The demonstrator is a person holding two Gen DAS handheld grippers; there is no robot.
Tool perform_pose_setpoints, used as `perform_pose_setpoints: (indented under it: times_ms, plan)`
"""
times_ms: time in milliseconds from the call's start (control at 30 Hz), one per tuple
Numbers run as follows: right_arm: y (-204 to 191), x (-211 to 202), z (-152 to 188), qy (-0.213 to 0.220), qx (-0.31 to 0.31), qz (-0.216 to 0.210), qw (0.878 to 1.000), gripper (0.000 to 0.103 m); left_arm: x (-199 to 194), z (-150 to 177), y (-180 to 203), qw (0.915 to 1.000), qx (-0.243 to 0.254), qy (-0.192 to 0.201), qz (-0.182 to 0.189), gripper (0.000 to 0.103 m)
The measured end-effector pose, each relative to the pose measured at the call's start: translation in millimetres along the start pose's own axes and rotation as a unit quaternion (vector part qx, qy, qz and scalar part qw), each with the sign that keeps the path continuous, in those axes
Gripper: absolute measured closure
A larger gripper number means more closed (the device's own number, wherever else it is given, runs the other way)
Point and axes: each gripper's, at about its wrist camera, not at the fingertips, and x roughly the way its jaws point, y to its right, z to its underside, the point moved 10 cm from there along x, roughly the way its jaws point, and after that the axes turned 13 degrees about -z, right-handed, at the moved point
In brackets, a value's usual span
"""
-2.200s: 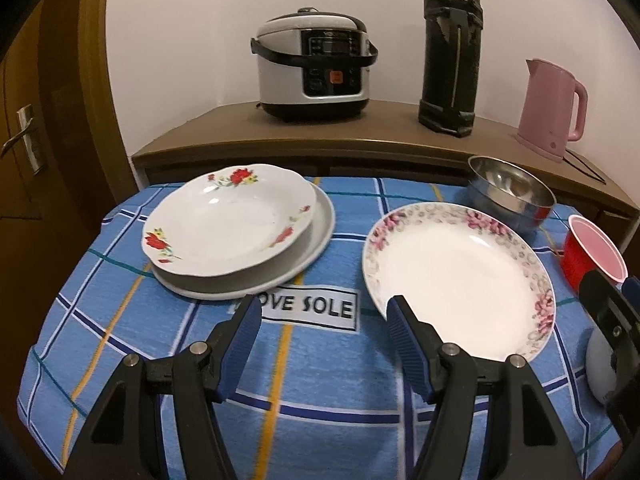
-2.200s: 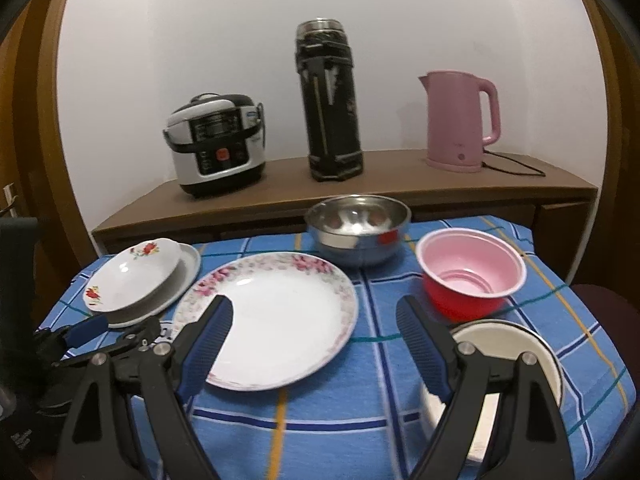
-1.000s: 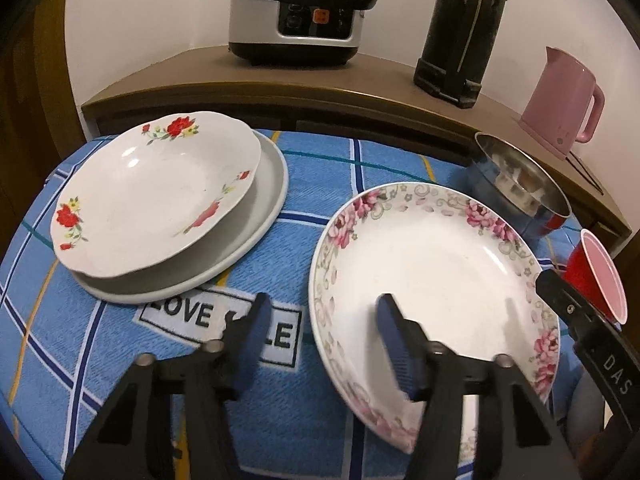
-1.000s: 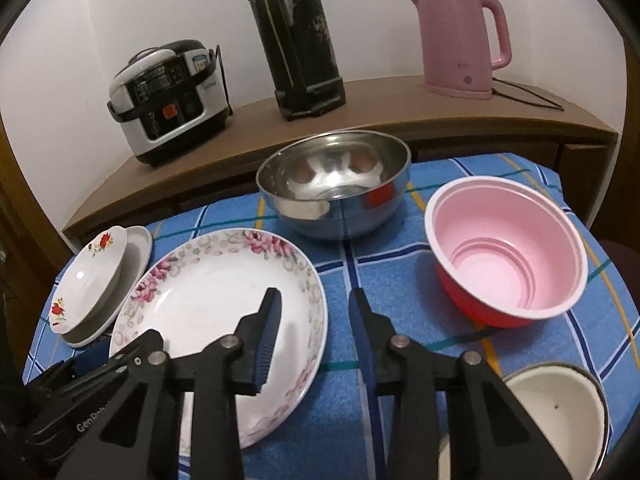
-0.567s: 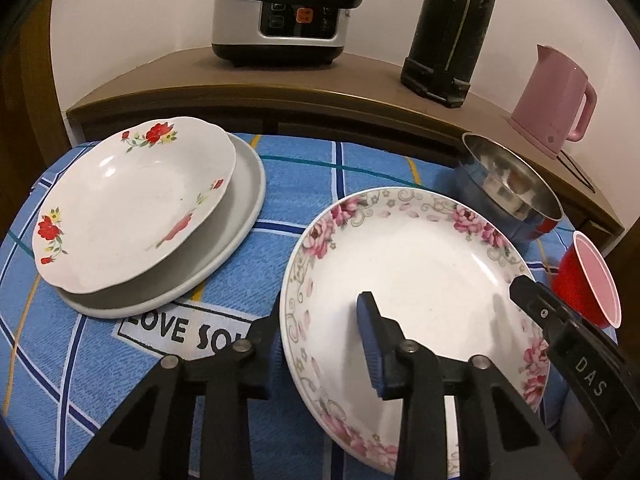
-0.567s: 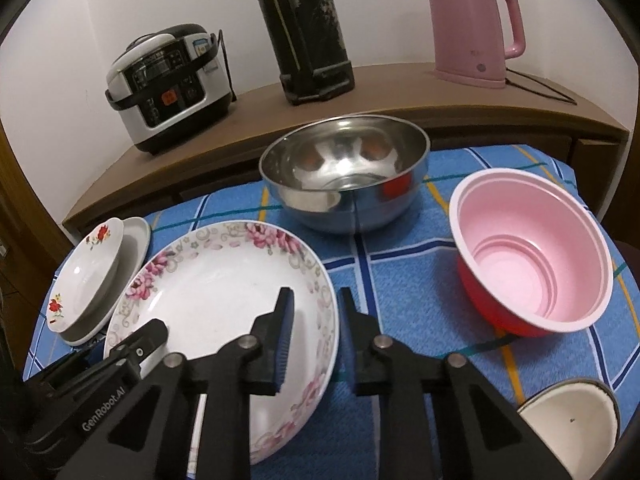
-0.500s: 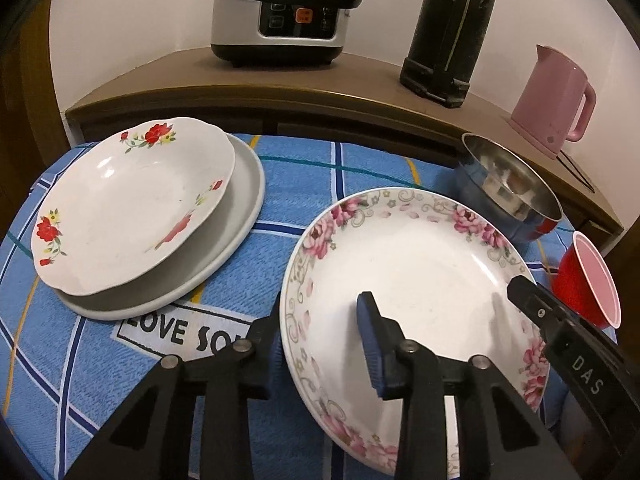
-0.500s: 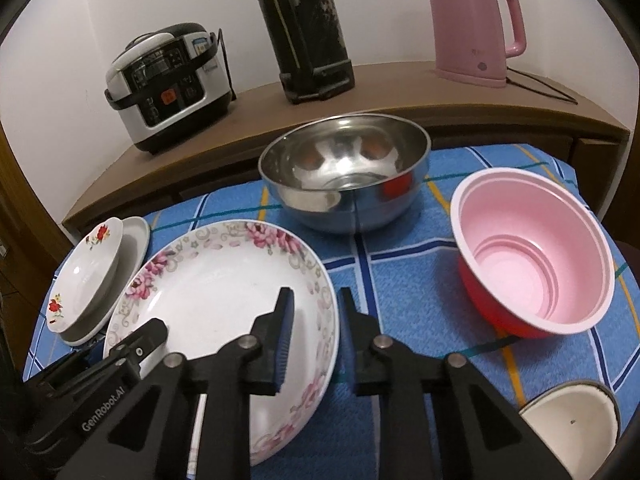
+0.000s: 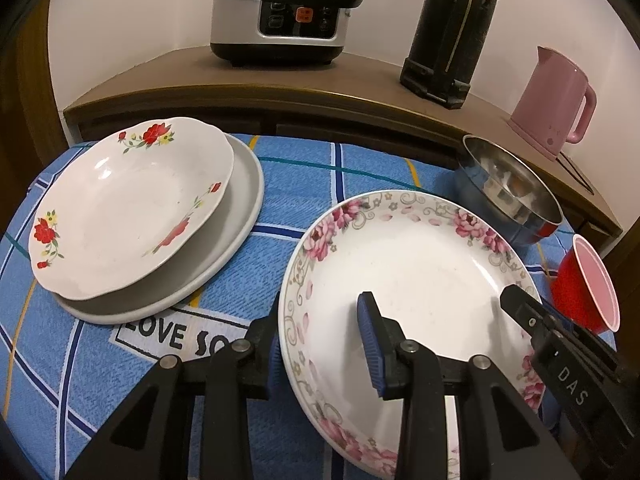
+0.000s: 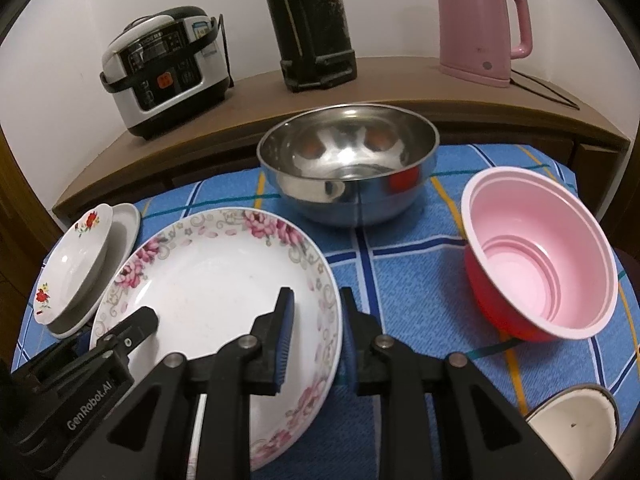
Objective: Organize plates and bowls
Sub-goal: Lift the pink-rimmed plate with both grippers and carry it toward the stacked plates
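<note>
A large white plate with a pink flower rim is held by both grippers, a little above the blue cloth. My left gripper is shut on its left rim, one finger under it and one on top. My right gripper is shut on its right rim. A red-flowered deep plate lies on a grey plate at the left. A steel bowl, a pink-lined red bowl and a white enamel bowl stand to the right.
The table carries a blue checked cloth. Behind it a wooden sideboard holds a rice cooker, a black thermos and a pink kettle.
Both grippers moved forward and closed on opposite rims of the pink-flowered plate. In the last half second the plate has barely moved.
</note>
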Motion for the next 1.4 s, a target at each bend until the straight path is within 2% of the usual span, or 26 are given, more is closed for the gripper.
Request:
perform_pose_setpoints:
  times_ms: [300, 967, 1400]
  plan:
    - [-13, -21, -6, 0.025, -0.015, 0.0, 1.0, 0.082, -13, -4, -7, 0.9999, -0.004, 0.008, 0.005, 0.066]
    - [-46, -47, 3, 0.042, -0.027, -0.023, 0.998, 0.082, -42, 2, -33, 0.9992, -0.014, 0.036, 0.002, 0.066]
    - [-98, -39, -2, 0.043, -0.052, -0.061, 0.996, 0.081, -59, -15, -89, 0.9965, -0.05, 0.063, -0.021, 0.066]
